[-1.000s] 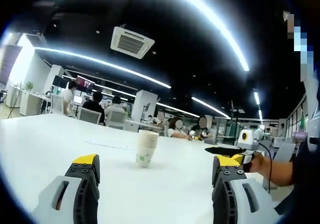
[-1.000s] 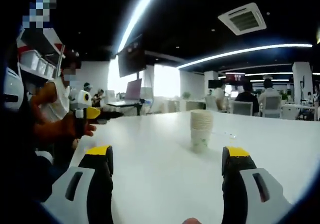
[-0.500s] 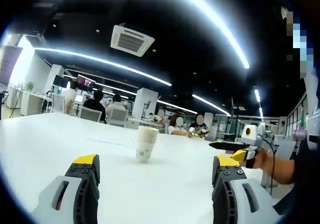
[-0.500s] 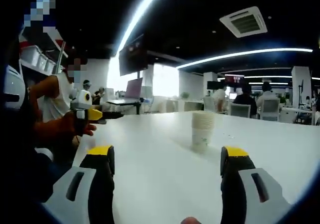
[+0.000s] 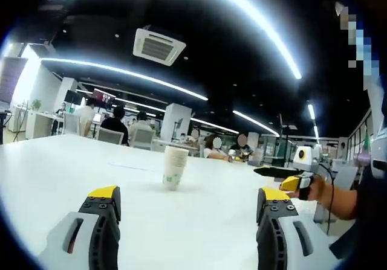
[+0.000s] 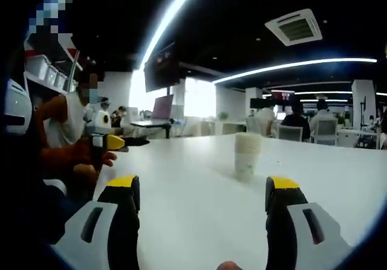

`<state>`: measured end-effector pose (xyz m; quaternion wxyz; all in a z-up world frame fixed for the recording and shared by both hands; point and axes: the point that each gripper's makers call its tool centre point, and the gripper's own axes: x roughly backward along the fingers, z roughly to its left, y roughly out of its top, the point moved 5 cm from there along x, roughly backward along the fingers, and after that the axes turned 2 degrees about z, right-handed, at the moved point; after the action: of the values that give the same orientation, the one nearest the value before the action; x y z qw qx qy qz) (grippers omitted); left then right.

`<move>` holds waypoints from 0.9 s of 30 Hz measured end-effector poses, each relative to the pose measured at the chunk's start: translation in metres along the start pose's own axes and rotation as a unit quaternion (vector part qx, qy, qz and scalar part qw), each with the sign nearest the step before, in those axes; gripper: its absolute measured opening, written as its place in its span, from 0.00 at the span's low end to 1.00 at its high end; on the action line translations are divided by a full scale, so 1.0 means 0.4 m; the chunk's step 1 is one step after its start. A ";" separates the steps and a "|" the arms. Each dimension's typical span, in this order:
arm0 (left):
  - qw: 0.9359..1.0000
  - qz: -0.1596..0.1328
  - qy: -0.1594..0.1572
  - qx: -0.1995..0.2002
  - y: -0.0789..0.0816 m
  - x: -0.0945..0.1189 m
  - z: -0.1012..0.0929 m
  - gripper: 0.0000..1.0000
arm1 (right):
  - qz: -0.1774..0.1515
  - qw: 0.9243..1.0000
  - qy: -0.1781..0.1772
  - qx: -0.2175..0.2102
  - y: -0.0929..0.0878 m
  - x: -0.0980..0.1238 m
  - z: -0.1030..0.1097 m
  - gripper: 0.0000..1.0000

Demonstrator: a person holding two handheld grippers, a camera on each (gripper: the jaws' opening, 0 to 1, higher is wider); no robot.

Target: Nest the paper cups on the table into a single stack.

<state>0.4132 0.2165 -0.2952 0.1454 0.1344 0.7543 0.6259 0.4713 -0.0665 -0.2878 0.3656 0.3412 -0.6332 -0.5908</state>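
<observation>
A single stack of nested paper cups (image 5: pixel 175 168) is seen upright on a white table (image 5: pixel 54 173), slightly left of centre in the left gripper view and well beyond the jaws. The left gripper (image 5: pixel 184 205) is held wide apart with nothing between its yellow-tipped jaws, which rise at 7 and 5 o'clock. At 3 o'clock in this view, the right gripper (image 5: pixel 284 174) is held in a hand (image 5: pixel 314 189), pointing towards the cups; whether it is parted cannot be told from here. In the right gripper view, the same cup stack (image 6: pixel 247 155) stands at about 2 o'clock from centre, on the table (image 6: pixel 193 197). The right gripper (image 6: pixel 202 186) is spread wide and holds nothing. At 9 o'clock the left gripper (image 6: pixel 121 142) is gripped in a hand (image 6: pixel 91 155). Seated people (image 5: pixel 115 125) are visible in the office behind.
</observation>
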 end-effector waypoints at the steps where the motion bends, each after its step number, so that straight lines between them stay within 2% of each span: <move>1: 1.000 0.000 0.000 0.000 -0.001 0.000 -0.002 0.99 | 0.000 1.000 0.000 -0.001 -0.001 0.001 0.000 0.89; 8: 1.000 0.008 0.002 -0.004 -0.012 0.006 -0.020 0.99 | -0.001 1.000 0.001 0.001 -0.002 0.007 0.009 0.89; 18: 0.999 0.020 0.023 -0.043 -0.013 0.020 -0.022 0.99 | 0.006 0.999 -0.018 0.029 0.002 0.005 -0.008 0.87; 21: 0.998 0.027 0.027 -0.052 -0.021 0.020 -0.022 0.99 | 0.015 0.998 -0.032 0.046 -0.012 0.010 -0.007 0.87; 27: 0.996 0.040 0.036 -0.073 -0.044 0.017 -0.029 0.99 | 0.026 0.998 -0.040 0.045 -0.035 0.026 0.002 0.86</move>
<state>0.4021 0.2052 -0.3106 0.1029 0.1307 0.7052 0.6892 0.4655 -0.0759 -0.3011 0.3388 0.3171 -0.6821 -0.5651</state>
